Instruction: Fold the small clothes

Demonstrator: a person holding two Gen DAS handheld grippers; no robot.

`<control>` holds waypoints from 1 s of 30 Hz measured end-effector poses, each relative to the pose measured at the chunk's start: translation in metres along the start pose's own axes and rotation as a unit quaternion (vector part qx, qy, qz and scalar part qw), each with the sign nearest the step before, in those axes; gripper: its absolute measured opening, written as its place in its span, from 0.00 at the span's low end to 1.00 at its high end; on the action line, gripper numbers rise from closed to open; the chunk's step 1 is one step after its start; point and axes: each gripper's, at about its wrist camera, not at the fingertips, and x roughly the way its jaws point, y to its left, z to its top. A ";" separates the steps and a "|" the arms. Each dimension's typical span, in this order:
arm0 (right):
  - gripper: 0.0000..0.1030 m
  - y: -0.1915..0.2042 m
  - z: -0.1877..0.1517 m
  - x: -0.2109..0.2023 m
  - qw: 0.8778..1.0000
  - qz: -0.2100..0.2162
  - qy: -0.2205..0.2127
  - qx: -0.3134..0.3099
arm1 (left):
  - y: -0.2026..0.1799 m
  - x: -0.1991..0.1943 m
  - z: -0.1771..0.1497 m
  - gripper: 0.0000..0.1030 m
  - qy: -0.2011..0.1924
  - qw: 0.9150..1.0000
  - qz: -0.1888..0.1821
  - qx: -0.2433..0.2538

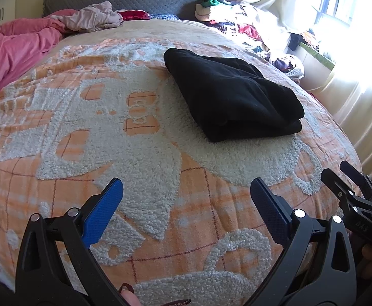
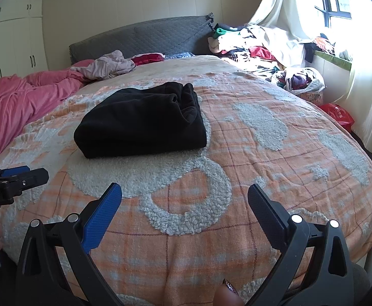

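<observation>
Left gripper (image 1: 186, 196): jaws spread wide, holding nothing, low in the frame above the blanket (image 1: 109, 117).
Right gripper (image 2: 184, 199): also wide open and empty.
Black garment (image 2: 142, 125): centre-left of the right view, lying folded in a thick stack, untouched.
Progress: this piece looks finished.
Left to do: probably the clothes pile (image 2: 252, 48), upper right.

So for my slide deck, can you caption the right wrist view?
Open right gripper hovers over an orange blanket, facing a folded black garment.
</observation>
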 end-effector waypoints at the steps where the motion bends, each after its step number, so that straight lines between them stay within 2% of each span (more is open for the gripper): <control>1: 0.96 0.000 0.000 0.000 1.000 0.001 0.000 0.000 | 0.000 0.000 0.000 0.91 -0.001 1.000 0.000 0.000; 30: 0.96 -0.004 -0.002 0.001 1.000 -0.010 -0.001 0.003 | -0.002 0.000 0.000 0.91 0.008 1.000 0.008 0.002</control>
